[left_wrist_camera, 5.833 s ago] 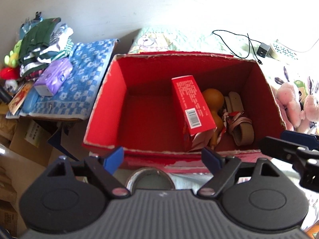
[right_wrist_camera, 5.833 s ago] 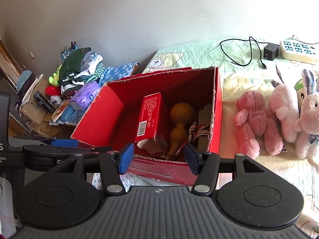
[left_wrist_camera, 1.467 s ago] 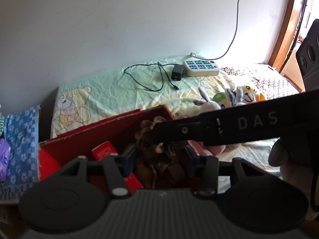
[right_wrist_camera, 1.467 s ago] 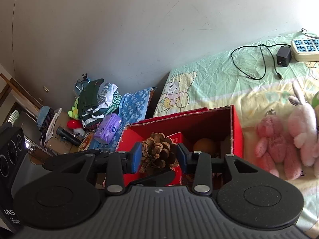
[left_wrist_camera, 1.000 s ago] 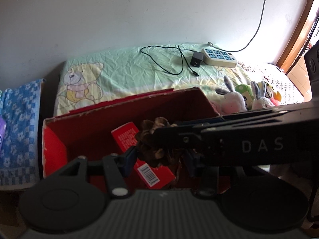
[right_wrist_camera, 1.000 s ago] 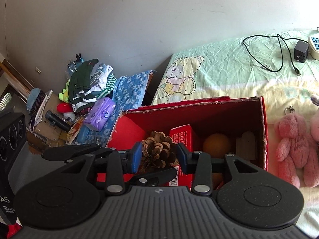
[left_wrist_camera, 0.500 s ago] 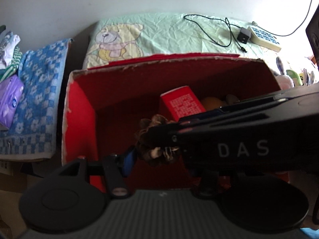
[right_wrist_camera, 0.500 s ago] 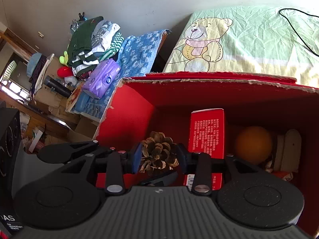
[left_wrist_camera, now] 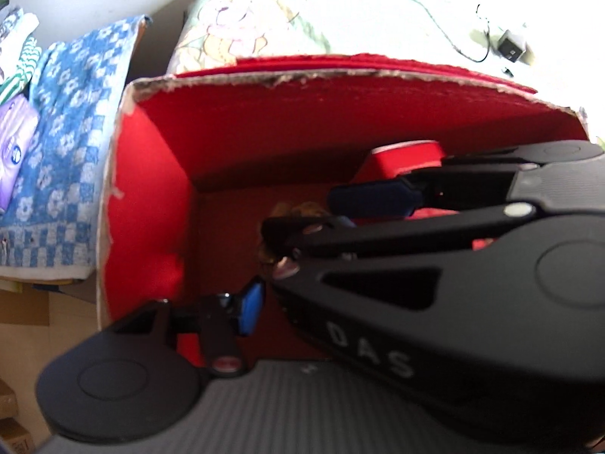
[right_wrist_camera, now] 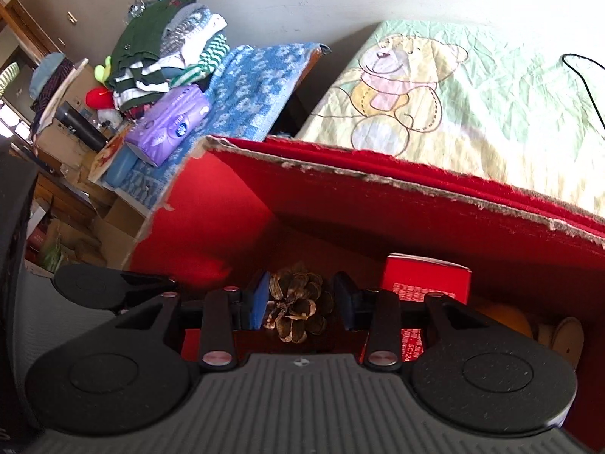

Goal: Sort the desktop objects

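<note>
- A brown pine cone is held between the blue fingers of the right gripper, pressed from both sides, over the open inside of the red box.
- In the left wrist view the right gripper is seen reaching across from the right, with the cone only partly seen behind its black arm.
- The left gripper is pointed down into the same box; only one blue finger is seen, the other being hidden, so it cannot be told whether anything is held.
- A red carton is stood in the box, just right of the cone.
- A blue patterned towel and a purple tissue pack are seen left of the box.
- A bear-print bedsheet is spread behind the box.
</note>
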A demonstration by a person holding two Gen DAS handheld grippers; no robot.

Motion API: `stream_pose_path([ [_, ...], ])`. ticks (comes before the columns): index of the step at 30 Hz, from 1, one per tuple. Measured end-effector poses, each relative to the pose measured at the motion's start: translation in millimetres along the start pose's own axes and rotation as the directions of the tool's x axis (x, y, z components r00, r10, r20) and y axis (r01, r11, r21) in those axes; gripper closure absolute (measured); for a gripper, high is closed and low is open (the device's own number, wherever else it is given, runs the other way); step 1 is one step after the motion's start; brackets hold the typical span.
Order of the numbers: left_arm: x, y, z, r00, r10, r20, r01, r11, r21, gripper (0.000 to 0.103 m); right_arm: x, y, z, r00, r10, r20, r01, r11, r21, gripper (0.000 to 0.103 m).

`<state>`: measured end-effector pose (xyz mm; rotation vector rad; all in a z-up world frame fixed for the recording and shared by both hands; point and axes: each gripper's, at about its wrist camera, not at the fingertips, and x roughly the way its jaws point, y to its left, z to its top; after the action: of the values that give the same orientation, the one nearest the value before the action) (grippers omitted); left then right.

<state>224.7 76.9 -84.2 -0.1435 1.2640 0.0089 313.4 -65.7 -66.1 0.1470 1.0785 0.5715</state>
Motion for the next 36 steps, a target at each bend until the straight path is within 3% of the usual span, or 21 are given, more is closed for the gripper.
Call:
stream_pose_path([
  [4, 8, 3, 6, 0.999, -0.03, -0.028, 0.03, 0.999, -0.012, 0.054, 2, -5, 4, 1.0, 0.001, -0.004, -0.001, 1.0, 0.017, 0.077],
  [10, 12, 6, 6, 0.998, -0.053, -0.04, 0.052, 0.998, -0.024, 0.056, 4, -6, 2, 1.0, 0.017, 0.004, -0.017, 1.0, 0.025, 0.077],
  [20, 13, 8, 0, 0.999, -0.037, -0.02, 0.037, 0.999, -0.022, 0.049, -4, -17, -3, 0.998, 0.044, 0.048, -0.047, 0.996, 0.081, 0.076],
  [36, 21, 5, 3, 0.999, -0.026, -0.04, 0.024, 0.999, -0.036, 0.039, -7, -19, -8, 0.996, 0.008, 0.085, -0.019, 0.992, 0.128, 0.078],
])
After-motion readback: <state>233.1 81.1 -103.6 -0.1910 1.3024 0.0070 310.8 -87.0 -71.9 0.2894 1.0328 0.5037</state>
